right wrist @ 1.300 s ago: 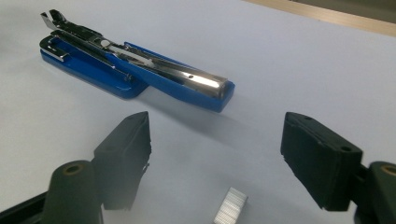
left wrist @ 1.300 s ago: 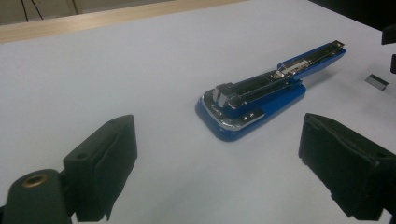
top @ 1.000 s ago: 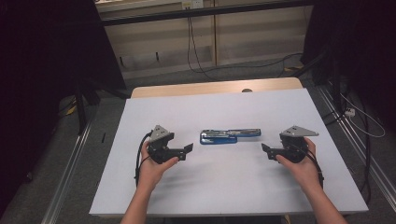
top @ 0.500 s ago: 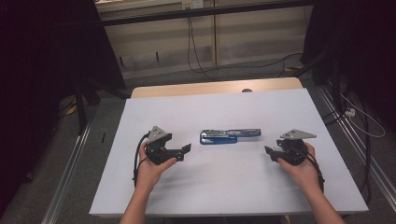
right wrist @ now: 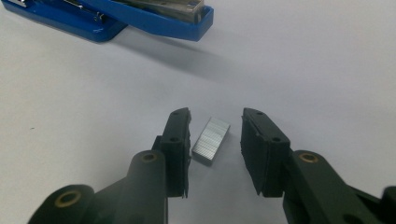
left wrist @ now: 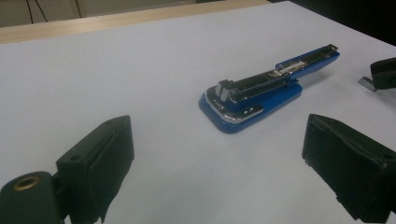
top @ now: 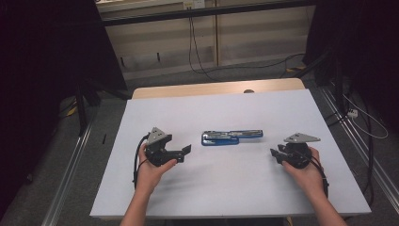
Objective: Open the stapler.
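A blue stapler (top: 231,137) lies swung open flat in the middle of the white table (top: 226,108); the left gripper view shows the stapler (left wrist: 261,91) ahead. My left gripper (top: 186,150) rests to its left, jaws wide open (left wrist: 219,163) and empty. My right gripper (top: 275,154) sits to the stapler's right. A small silver strip of staples (right wrist: 211,140) lies on the table between its jaws (right wrist: 216,117). Those jaws have just been closing around the strip; the left pad (right wrist: 180,140) is nearly on it and a gap remains at the right pad (right wrist: 257,144).
The stapler's blue end (right wrist: 154,16) lies just beyond the right gripper's jaws. A wooden strip (top: 216,88) borders the table's far edge, with cables on the floor (top: 221,70) behind it. Metal rails (top: 70,160) run along both sides of the table.
The right gripper's jaws have drawn closer together around the staple strip. The left hand and the stapler have stayed where they were.
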`<state>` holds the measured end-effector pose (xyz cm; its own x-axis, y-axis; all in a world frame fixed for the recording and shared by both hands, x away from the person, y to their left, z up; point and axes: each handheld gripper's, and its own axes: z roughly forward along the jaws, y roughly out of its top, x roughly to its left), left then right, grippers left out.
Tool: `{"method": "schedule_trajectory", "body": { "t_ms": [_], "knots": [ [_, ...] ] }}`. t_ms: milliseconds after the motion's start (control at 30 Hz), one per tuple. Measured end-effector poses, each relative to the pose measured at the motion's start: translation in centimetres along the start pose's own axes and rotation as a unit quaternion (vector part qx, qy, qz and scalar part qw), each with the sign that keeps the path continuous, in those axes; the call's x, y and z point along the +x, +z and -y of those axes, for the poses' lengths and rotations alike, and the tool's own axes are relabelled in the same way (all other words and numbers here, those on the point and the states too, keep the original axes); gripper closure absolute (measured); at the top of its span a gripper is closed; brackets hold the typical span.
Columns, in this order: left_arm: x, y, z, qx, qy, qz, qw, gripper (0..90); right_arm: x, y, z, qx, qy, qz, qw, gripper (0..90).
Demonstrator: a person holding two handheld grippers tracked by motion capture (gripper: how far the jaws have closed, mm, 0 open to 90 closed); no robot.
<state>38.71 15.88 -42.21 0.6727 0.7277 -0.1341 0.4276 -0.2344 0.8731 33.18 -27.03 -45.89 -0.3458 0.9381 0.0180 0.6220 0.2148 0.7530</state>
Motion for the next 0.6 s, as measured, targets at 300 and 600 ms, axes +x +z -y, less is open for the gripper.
{"method": "schedule_trajectory", "body": {
  "t_ms": [300, 600],
  "knots": [
    [0.07, -0.13, 0.02, -0.003, -0.001, -0.003, 1.0000, 9.3, 0.41, 0.25, 0.03, 0.007, -0.006, 0.000, 1.0000, 69.6],
    [0.10, -0.21, -0.02, -0.003, -0.001, -0.002, 1.0000, 9.5, 0.00, 0.07, 0.34, 0.012, -0.001, 0.000, 0.9999, 75.2]
  ]
}}
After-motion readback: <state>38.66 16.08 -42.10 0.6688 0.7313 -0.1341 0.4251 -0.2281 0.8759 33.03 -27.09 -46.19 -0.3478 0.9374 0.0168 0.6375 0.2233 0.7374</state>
